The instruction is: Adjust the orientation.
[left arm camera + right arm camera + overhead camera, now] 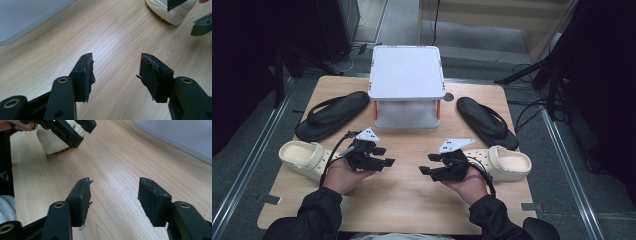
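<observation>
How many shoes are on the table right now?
4: a black flip-flop left of the white rack, another to its right, one cream clog at the left edge, another at the right.

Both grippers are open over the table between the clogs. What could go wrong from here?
1. The left gripper and right gripper point at each other across a small gap, so they might collide.
2. Torn pad lining on the left gripper's fingertips may weaken a grip.
3. The right cream clog lies behind the right hand, awkward to reach.
</observation>
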The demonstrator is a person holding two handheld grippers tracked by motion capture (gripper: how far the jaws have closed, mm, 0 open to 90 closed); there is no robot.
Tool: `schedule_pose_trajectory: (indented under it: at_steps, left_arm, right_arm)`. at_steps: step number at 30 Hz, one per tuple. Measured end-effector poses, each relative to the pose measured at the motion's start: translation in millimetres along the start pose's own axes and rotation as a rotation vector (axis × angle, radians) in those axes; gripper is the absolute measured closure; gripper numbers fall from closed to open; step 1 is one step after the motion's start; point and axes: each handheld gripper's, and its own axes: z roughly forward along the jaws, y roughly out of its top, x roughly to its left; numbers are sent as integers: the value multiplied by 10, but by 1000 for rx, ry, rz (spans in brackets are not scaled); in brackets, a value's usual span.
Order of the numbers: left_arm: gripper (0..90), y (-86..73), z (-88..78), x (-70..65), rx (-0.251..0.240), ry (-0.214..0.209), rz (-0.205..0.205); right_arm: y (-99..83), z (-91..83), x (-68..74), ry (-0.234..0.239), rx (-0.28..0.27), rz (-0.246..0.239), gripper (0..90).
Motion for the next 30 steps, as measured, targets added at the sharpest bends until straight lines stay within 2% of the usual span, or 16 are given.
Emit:
schedule_pose_trajectory:
  at_steps: [4, 7, 12, 17, 20, 25, 30]
  left_arm:
    - [461, 4, -11, -5, -2, 4, -9]
    - [467, 5, -18, -8, -6, 7, -15]
    - [503, 5, -35, -5, 6, 13, -28]
    - [494, 16, -77, -10, -6, 31, -20]
    - [486, 23, -92, 5, -9, 12, -53]
    - [535, 29, -122, 9, -4, 0, -57]
    - [538, 26, -131, 18, 23, -10, -54]
  right_arm:
    - [-8, -9, 7, -20, 1, -20, 466]
    - [-11, -20, 19, -37, -1, -18, 461]
    - [-14, -32, 6, -33, -1, -12, 452]
    - [-15, -34, -3, -29, -3, -12, 475]
    - [-25, -22, -8, -21, 8, -11, 476]
    - [-29, -24, -34, 6, 20, 6, 518]
    - [-38, -41, -50, -13, 27, -13, 523]
